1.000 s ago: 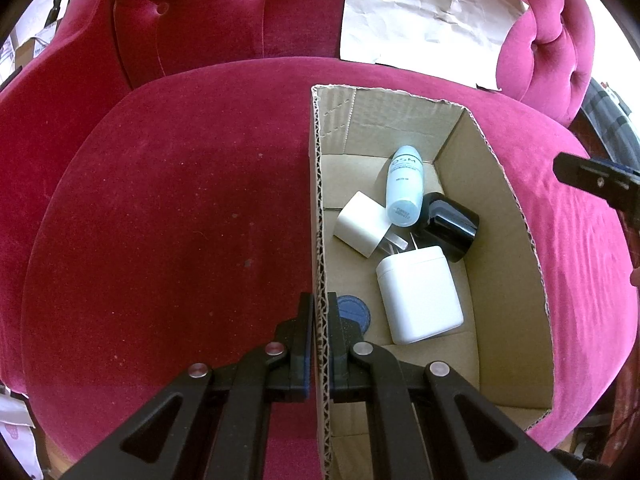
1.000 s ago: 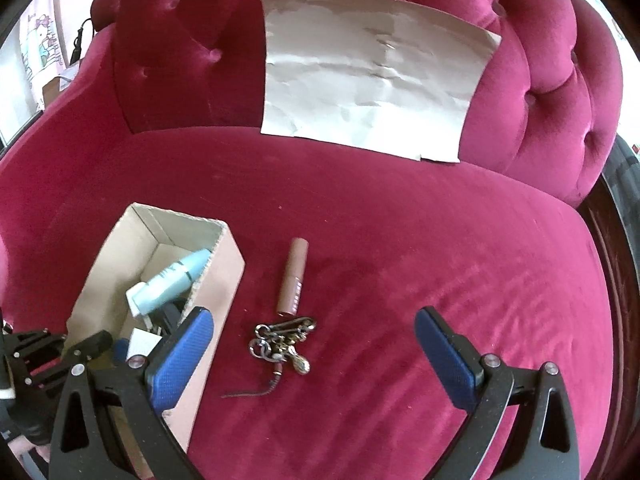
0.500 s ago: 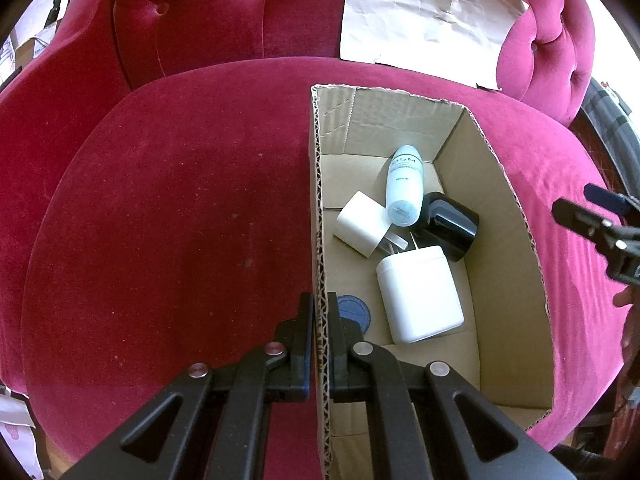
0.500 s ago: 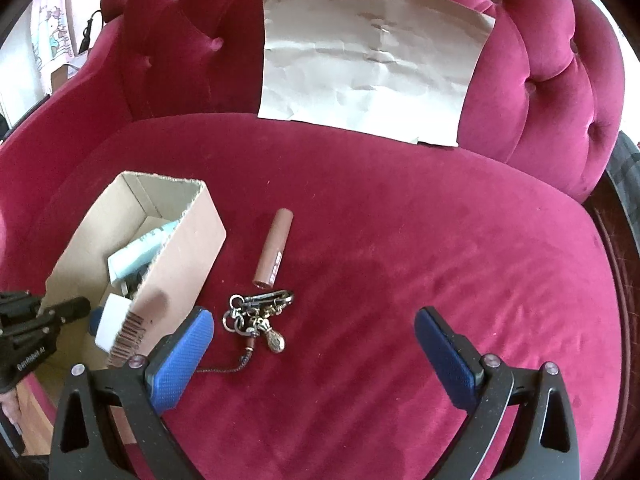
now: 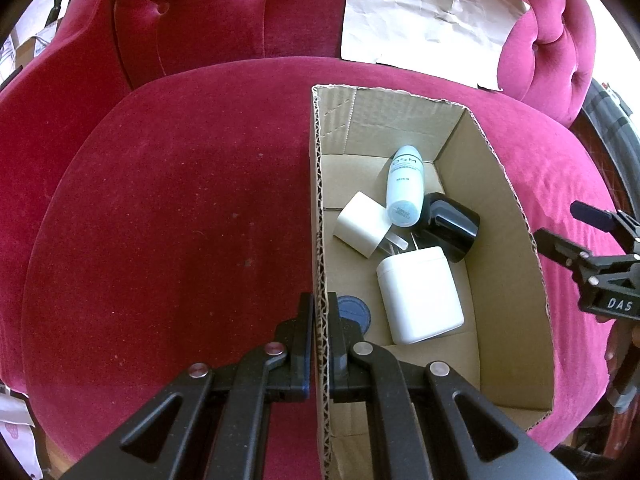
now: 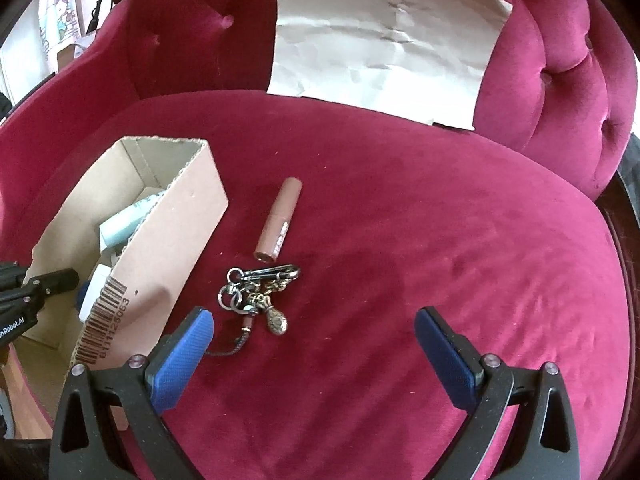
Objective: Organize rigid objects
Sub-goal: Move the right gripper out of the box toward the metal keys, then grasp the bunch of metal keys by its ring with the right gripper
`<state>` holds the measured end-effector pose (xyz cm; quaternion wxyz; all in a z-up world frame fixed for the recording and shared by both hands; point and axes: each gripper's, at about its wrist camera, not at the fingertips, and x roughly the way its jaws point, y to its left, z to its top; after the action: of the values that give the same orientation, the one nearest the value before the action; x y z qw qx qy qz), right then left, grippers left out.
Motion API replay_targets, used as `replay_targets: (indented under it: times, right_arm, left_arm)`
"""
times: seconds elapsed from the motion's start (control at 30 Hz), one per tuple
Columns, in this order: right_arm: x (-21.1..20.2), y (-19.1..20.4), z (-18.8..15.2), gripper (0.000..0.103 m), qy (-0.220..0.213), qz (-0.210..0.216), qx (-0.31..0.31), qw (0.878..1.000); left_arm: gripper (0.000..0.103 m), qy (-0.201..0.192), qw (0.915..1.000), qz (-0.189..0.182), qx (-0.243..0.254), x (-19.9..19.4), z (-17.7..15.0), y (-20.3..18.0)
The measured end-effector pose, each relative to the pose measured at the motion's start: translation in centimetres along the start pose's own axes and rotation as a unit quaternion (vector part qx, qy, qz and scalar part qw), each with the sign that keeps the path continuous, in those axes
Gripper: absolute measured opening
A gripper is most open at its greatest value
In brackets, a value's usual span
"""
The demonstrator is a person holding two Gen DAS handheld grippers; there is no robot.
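Observation:
My left gripper (image 5: 320, 312) is shut on the left wall of an open cardboard box (image 5: 320, 208) that stands on the red velvet seat. Inside lie a white jar (image 5: 420, 292), a pale blue bottle (image 5: 405, 186), a white cube-shaped block (image 5: 362, 224), a black cap (image 5: 450, 226) and a dark blue lid (image 5: 354, 312). My right gripper (image 6: 314, 334) is open and empty, hovering above the seat. A brown lipstick tube (image 6: 280, 219) and a bunch of keys (image 6: 260, 294) lie on the seat just ahead of it, right of the box (image 6: 168, 248).
A crumpled sheet of paper (image 6: 384, 44) leans on the tufted backrest. The right gripper shows at the right edge of the left wrist view (image 5: 592, 248). The seat's dark wooden rim (image 6: 630, 248) runs along the right.
My right gripper has moved forward and to the right, so the keys and lipstick sit nearer its middle. The left gripper and box have not moved.

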<state>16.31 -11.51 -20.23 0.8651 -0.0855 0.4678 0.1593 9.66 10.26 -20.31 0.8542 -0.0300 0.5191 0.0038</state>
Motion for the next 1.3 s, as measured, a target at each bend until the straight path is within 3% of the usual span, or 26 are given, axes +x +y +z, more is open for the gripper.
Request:
replay_targets:
  times: [0.5,0.77,0.8,0.9,0.97,1.03,1.13,1.3]
  right_arm:
    - [3.3,1.8,-0.2,0.102,0.027,0.018,-0.004,0.999]
    - [4.6,1.5,-0.1,0.096,0.035,0.021,0.013,0.999]
    - [4.5,1.6,-0.1,0.088,0.032,0.015,0.007,0.999]
    - [4.3,2.3,-0.2,0.078,0.029,0.012,-0.01,0.999]
    - [4.1,2.4,-0.1,0.064,0.025,0.015,-0.01,1.0]
    - [3.9,2.5,-0.1,0.038,0.024,0.024,-0.014,0.999]
    - [3.6,2.6,-0.1,0.014,0.02,0.028,-0.016,0.999]
    - [3.4,2.3,-0.5,0.011,0.021,0.043,-0.007,0.999]
  left_arm:
    - [0.005,0.001,1.0,-0.003,-0.003,0.1,0.1,0.1]
    - [0.005,0.001,1.0,-0.003,-0.003,0.1,0.2,0.2]
    - [0.005,0.002,1.0,-0.003,-0.003,0.1,0.1,0.2]
    - [0.005,0.002,1.0,-0.002,-0.002,0.1,0.1,0.2]
    - [0.005,0.002,1.0,-0.003,-0.002,0.1,0.2,0.2]
    - [0.005,0.002,1.0,-0.002,-0.002,0.1,0.2,0.2]
    - [0.005,0.002,1.0,-0.002,-0.002,0.1,0.2,0.2]
    - [0.005,0.002,1.0,-0.002,-0.002,0.0,0.2,0.2]
